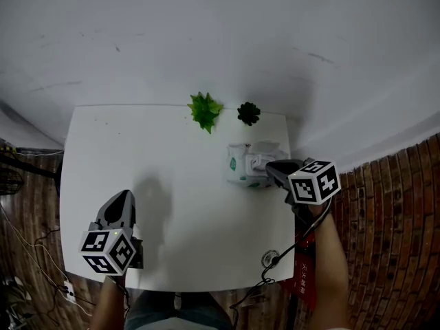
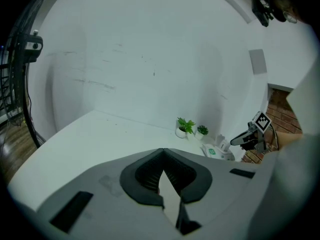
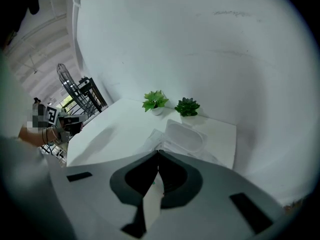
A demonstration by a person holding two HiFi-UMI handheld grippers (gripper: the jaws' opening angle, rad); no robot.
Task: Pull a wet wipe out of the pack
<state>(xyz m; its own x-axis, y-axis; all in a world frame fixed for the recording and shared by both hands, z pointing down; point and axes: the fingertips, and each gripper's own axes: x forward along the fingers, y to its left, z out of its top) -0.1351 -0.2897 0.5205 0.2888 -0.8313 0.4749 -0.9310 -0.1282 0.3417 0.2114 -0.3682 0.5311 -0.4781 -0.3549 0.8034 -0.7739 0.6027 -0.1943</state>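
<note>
Head view: a white bench point(image 1: 172, 157) stands against a pale wall; at its far edge a light plant point(image 1: 205, 110) and a dark plant point(image 1: 249, 113) sit near each other; a cable point(image 1: 271, 260) loops at the near right corner. The left gripper point(image 1: 126, 195) hovers over the bare near-left part, well apart from everything. The pack point(image 1: 240, 168) lies near the right edge, just in front of the dark plant; it is white with a green mark, and its lid point(image 1: 256, 161) stands raised. The right gripper point(image 1: 269, 168) reaches in from the right, its tip at the lid; nothing else lies between.

Left gripper view: its fingers point(image 2: 145, 176) are closed, tips touching, and hold nothing; bare bench point(image 2: 90, 139) shows through the slit behind the tips. Far across, both plants point(image 2: 185, 126) stand by the wall, the pack point(image 2: 216, 152) lies beside them, and the right gripper point(image 2: 234, 141) touches its raised part; a dark stand point(image 2: 20, 84) rises at the left edge.

Right gripper view: its fingers point(image 3: 132, 176) are pressed together right over the pack point(image 3: 150, 141), whose crinkled clear wrapper shows just past the tips; whether a wipe is nipped between them cannot be told. The lid point(image 3: 185, 137), a translucent oval, lies open just beyond, toward the plants point(image 3: 155, 100); a fan point(image 3: 65, 76) and a rack point(image 3: 90, 96) stand off the bench's left end.
</note>
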